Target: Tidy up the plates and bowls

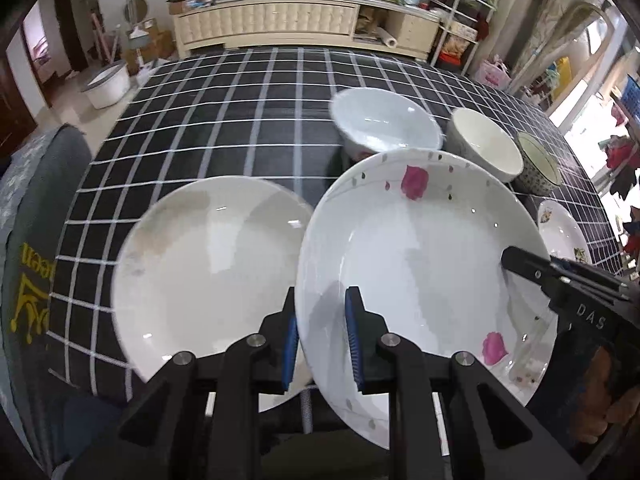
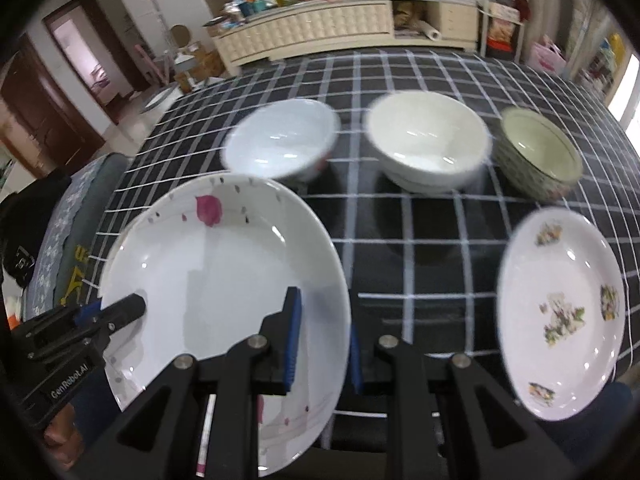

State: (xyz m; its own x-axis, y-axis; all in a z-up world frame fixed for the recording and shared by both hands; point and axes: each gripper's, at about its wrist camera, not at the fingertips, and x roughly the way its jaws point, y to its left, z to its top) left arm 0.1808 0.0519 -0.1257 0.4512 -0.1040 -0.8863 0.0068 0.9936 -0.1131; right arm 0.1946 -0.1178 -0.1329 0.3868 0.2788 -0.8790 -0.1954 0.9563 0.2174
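We hold the rose-petal plate (image 1: 424, 264) between both grippers, lifted off the table (image 1: 224, 120) and tilted. The left gripper (image 1: 322, 340) has its jaws nearly closed on the plate's near left rim, one blue pad inside the dish and one under it. The right gripper (image 2: 322, 344) grips the opposite rim the same way, its jaws pinched almost shut with the rim between the pads. From the left wrist view we see the right gripper's finger tip resting on the plate's far right edge; from the right wrist view we see the left gripper at the plate's left edge.

On the black checked cloth, a plain white plate (image 1: 212, 272) lies just left of the held one. Behind it stand three bowls in a row: a white bowl (image 2: 280, 144), a cream bowl (image 2: 428, 148) and a patterned green bowl (image 2: 540, 156). A flower-printed plate (image 2: 560, 312) lies to the right, well apart from the held plate.
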